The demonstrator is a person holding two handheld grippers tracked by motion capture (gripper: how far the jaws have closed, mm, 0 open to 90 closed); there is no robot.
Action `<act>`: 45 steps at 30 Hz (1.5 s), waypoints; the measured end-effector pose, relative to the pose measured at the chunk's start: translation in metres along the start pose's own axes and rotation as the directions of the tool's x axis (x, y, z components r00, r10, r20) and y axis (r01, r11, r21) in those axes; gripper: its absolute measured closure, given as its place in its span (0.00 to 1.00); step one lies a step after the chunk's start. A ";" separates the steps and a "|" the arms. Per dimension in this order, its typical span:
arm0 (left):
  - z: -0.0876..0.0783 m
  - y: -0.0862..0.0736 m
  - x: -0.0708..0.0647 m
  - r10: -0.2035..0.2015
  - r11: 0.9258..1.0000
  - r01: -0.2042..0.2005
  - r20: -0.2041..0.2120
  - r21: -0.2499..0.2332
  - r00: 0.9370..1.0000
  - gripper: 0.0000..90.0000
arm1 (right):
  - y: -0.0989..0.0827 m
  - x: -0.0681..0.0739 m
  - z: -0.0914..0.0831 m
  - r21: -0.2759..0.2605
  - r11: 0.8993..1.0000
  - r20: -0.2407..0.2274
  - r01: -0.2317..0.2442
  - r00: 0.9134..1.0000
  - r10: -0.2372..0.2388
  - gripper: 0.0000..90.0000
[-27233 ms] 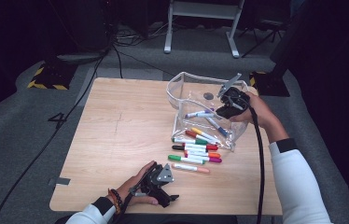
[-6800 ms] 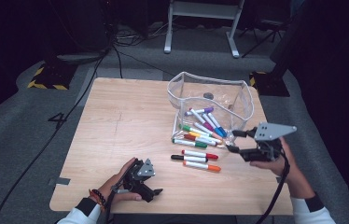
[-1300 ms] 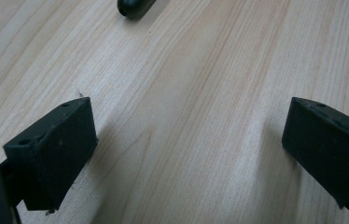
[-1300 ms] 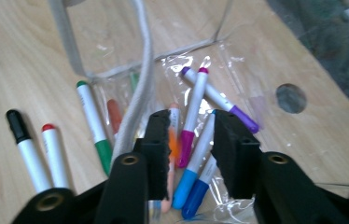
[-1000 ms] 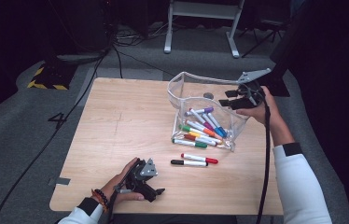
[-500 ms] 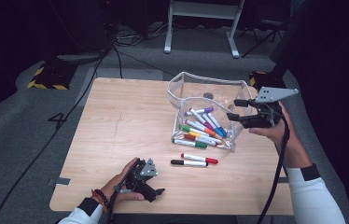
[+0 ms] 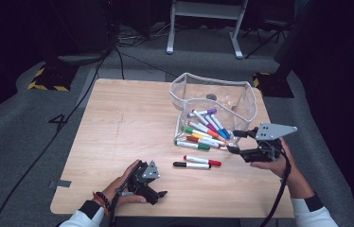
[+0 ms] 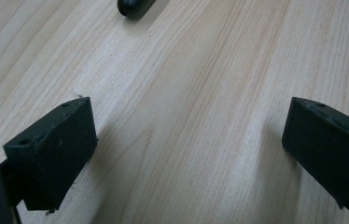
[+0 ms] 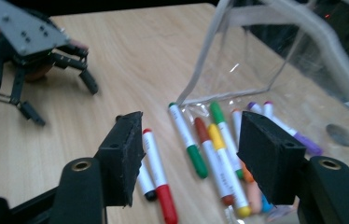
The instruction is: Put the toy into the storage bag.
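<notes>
At the near edge of the wooden table (image 7: 118, 123) in the high view, the left gripper (image 7: 158, 195) lies low on the wood in the person's left hand (image 7: 127, 182), well apart from the markers. In the left gripper view its 2 black jaws stand wide apart with bare wood between them, holding nothing; the dark tip of a black marker (image 8: 135, 6) shows at the top edge.

Farther in, 2 markers lie loose on the table, side by side and just apart: the black marker (image 7: 191, 165) nearer, the red marker (image 7: 202, 161) just beyond it.

To their right, the right gripper (image 7: 238, 142) is held just above the table in the right hand (image 7: 274, 163), its jaws pointing left toward the markers. Those jaws have just been opening and now stand apart with nothing gripped. In the right gripper view the red marker (image 9: 159, 177) lies just beside the left-hand jaw, and the green marker (image 9: 189, 142) shows in the gap, on the table beyond the jaws.

Beyond these, a clear pouch (image 7: 241, 101) lies on its side at the far right of the table, its mouth toward the person. A bunch of markers (image 7: 206, 130) spills from that mouth, some inside the pouch and some on the wood. Inside the pouch near its far wall sits a small dark round thing (image 7: 211, 97), too small to identify.
</notes>
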State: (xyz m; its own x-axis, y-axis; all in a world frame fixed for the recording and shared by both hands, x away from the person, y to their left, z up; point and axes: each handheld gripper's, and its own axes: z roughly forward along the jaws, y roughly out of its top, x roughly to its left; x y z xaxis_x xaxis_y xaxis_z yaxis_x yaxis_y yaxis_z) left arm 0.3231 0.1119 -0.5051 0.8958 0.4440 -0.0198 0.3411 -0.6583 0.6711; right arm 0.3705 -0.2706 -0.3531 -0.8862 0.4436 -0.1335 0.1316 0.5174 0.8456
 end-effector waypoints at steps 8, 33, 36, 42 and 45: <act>0.000 0.000 0.000 -0.004 1.000 0.004 0.000 -0.002 1.000 0.04 | -0.034 0.019 0.033 0.073 0.997 -0.078 -0.002 0.997 0.008 0.50; 0.000 0.000 0.000 -0.003 1.000 0.003 -0.001 -0.003 1.000 0.04 | -0.045 0.060 0.160 0.178 0.980 -0.228 0.085 0.973 -0.043 0.52; 0.000 0.000 0.000 -0.003 1.000 0.003 -0.001 -0.002 1.000 0.04 | -0.044 0.061 0.170 0.190 0.978 -0.221 0.085 0.974 -0.042 0.52; 0.000 0.000 -0.001 -0.003 1.000 0.003 0.000 -0.003 1.000 0.04 | -0.045 0.064 0.183 0.224 0.971 -0.226 0.080 0.974 -0.028 0.54; 0.000 -0.001 0.000 0.001 1.000 -0.001 0.002 -0.002 1.000 0.04 | -0.046 0.064 0.182 0.225 0.973 -0.243 0.059 0.970 -0.002 0.63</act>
State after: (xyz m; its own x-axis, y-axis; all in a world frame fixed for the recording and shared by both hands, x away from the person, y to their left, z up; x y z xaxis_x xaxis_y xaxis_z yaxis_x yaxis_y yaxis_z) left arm 0.3224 0.1122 -0.5053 0.8966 0.4424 -0.0210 0.3400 -0.6571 0.6728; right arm 0.3886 -0.1333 -0.4948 -0.9679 0.2512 -0.0059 0.1759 0.6941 0.6980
